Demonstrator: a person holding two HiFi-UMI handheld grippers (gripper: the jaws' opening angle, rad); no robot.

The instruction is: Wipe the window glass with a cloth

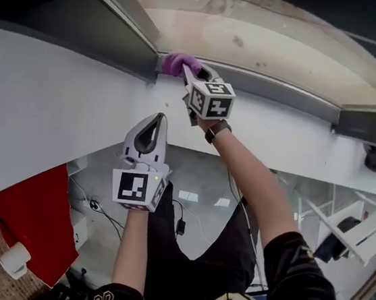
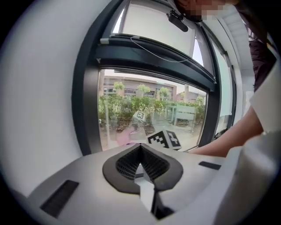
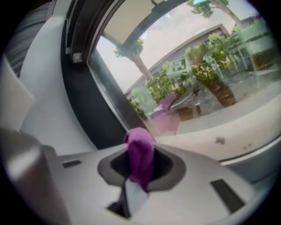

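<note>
A purple cloth (image 3: 140,151) is pinched in the right claw (image 3: 139,169), whose jaws are closed on a bunched fold of it, so that a rounded wad stands out past the tips. In the head view the cloth is held up at the lower corner of the window glass (image 1: 269,44), right where the pane meets the dark frame (image 1: 122,49). A faint purple reflection of it is seen in the pane in the right gripper view. Whether the wad is pressed on the glass or held just off it cannot be told. The left claw (image 2: 141,169) is drawn together with nothing between its jaws, and it is held lower down, well clear of the pane.

Several slips can be expected from here. Only a narrow fold is gripped, so the cloth could be dragged out of the jaws if it is pushed hard along the glass or snagged on the frame. If the wad is flattened or pulled back, the hard tips could be brought against the pane and a scratch left. The corner is cramped, so the frame could be knocked, or a strip beside it missed. With so small a pad, dirt is likely to be smeared about, not lifted.
</note>
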